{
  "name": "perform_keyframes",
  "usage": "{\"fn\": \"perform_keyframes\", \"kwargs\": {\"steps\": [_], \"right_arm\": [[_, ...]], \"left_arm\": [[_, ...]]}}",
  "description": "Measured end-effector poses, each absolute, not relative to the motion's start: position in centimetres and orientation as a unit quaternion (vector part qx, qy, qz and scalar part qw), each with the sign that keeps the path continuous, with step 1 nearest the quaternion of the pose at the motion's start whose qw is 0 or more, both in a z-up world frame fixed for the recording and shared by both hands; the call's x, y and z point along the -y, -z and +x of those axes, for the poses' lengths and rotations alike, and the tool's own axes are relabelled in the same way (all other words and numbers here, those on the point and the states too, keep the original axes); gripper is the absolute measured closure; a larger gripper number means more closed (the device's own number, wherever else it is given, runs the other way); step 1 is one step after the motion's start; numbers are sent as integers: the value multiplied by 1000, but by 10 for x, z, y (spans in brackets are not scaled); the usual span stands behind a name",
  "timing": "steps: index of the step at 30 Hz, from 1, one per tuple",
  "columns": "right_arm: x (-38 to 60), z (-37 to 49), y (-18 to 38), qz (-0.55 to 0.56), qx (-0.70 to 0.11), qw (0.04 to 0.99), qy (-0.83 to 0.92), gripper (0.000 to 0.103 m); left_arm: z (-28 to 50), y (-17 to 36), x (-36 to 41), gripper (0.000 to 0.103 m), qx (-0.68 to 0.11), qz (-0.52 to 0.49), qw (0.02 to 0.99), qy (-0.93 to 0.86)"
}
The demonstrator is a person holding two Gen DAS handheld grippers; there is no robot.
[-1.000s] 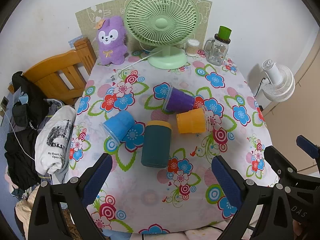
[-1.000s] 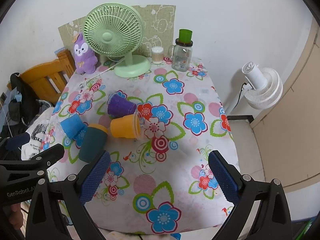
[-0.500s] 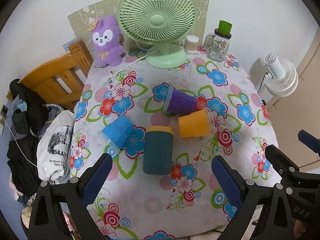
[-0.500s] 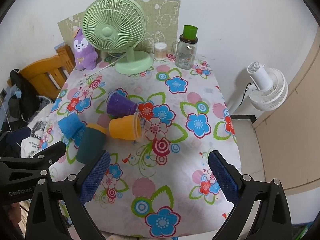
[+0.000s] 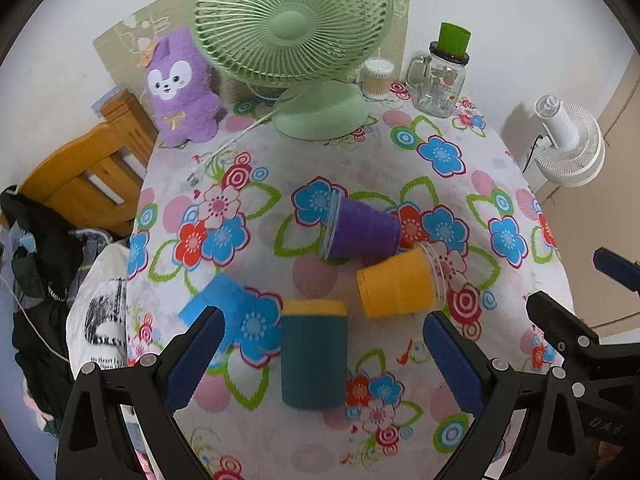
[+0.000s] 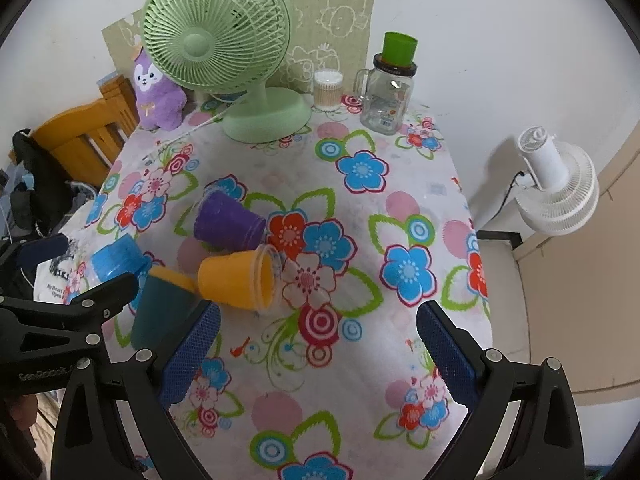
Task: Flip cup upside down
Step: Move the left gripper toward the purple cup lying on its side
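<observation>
Approach step: left gripper (image 5: 320, 354), jaws wide apart, straddles teal cup (image 5: 313, 352) at lower centre; right gripper (image 6: 318, 354) likewise empty. Next: close, lift, invert.

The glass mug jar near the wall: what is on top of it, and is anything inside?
A green cup stands on the dark lid of the glass mug jar. The glass looks empty, though labels cover part of it.

Four cups crowd the left-middle of the worktop (image 6: 400, 360): teal cup (image 5: 313, 354) upright, blue cup (image 5: 212, 304) just left of it, orange cup (image 5: 396, 282) and purple cup (image 5: 362, 230) lying touching behind. The near right cloth lies bare. Fan (image 6: 224, 60), jar (image 6: 386, 96) and plush (image 5: 180, 88) line the back edge.
</observation>
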State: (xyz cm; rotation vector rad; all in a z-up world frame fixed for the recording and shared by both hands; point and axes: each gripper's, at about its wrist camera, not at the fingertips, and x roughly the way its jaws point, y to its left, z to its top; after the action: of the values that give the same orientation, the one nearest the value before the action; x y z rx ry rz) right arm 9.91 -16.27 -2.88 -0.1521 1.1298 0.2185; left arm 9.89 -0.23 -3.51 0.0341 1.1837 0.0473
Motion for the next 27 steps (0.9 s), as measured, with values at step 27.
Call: {"fn": "perform_keyframes", "kwargs": {"steps": [27], "right_arm": [[184, 197, 111, -22, -599, 797, -72, 3]], "left_arm": [[212, 127, 26, 3, -618, 28, 786, 22]]}}
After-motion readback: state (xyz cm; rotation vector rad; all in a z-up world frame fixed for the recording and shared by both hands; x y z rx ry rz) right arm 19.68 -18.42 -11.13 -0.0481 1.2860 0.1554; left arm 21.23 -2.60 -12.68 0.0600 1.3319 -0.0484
